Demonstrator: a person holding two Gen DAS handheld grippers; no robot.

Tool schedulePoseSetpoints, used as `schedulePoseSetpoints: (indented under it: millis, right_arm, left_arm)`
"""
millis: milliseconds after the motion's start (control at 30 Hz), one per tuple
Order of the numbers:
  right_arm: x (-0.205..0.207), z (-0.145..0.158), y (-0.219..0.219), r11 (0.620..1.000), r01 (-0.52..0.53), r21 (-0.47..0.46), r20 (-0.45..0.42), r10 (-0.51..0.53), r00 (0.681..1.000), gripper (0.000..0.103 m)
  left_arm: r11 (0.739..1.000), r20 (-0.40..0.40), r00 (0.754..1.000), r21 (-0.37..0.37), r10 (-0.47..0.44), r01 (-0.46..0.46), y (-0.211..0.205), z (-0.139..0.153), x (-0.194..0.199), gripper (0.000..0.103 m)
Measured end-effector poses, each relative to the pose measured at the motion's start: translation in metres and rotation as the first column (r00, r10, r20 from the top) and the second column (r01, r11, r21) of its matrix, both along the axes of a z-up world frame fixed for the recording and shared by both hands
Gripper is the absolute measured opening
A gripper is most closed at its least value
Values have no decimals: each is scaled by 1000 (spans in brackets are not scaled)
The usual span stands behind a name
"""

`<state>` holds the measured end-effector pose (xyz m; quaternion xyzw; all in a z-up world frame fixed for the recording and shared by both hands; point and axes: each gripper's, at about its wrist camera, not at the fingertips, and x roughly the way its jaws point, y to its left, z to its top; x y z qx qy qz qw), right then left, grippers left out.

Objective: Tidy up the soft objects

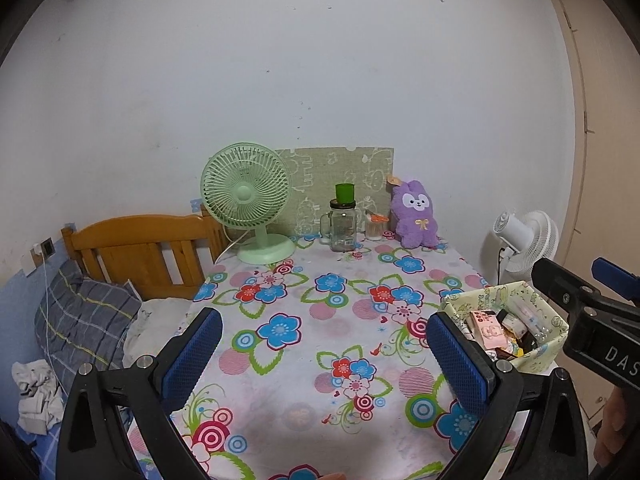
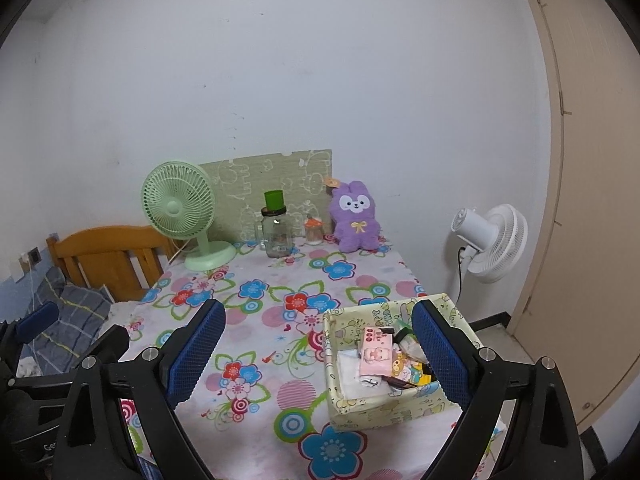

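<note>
Left gripper [image 1: 320, 350]: fingers spread wide, nothing between them; hovers above the near part of the table.
Right gripper [image 2: 320, 348]: fingers likewise apart and empty; held over the near right of the table, beside the storage box [image 2: 340, 392].
Task item: purple plush rabbit [image 1: 416, 216], sitting upright at the far edge, propped against the patterned board [image 1: 340, 172]; long axis vertical.
Bearing from tools: rabbit lies well ahead of both grippers and to the right of centre in each view.
Nearer hand: judged the right, being on the rabbit's side.
Obstructions: glass jar [image 1: 343, 226] and green fan [image 1: 248, 200] stand left of the rabbit.
Storage box: already holds small packets.
</note>
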<state>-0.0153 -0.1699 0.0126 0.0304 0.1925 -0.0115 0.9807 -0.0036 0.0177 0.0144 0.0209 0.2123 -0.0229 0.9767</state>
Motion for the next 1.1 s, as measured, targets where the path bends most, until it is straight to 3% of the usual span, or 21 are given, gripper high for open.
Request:
schedulePoseSetpoints:
  millis: [1100]
  right_arm:
    - [5, -2, 3, 1000, -8, 1, -16, 8, 1000, 97]
  left_arm:
    - [1000, -10, 1000, -12, -2, 2, -4, 0, 5, 103]
